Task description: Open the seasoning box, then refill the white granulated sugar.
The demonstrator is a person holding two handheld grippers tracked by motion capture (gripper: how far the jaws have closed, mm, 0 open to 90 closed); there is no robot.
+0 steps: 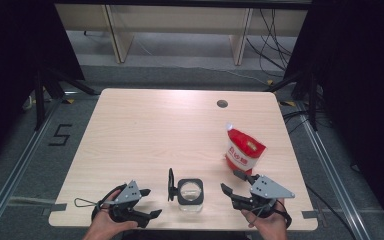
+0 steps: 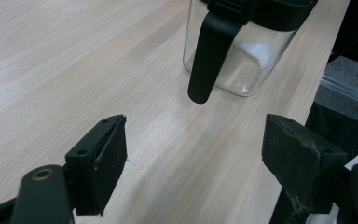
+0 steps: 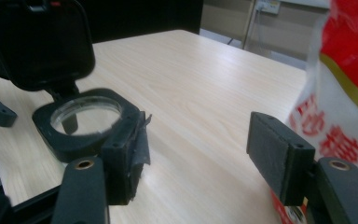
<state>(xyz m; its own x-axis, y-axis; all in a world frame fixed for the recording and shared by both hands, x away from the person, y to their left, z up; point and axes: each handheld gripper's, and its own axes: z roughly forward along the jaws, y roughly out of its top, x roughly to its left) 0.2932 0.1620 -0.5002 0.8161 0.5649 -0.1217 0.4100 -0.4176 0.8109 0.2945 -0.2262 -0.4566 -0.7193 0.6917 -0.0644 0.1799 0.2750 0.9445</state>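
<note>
A square glass jar [image 1: 190, 194] with a black collar and its lid flipped up stands near the front edge of the worktop [image 1: 145, 130], between the two grippers. The left gripper [image 1: 149, 202] has its fingers released just left of the jar. The right gripper [image 1: 234, 182] has its fingers spread on nothing, between the jar and a red and white pouch [image 1: 243, 150].

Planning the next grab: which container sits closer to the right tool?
The red pouch, just ahead of the right tool; the glass jar sits farther left, between both tools.
</note>
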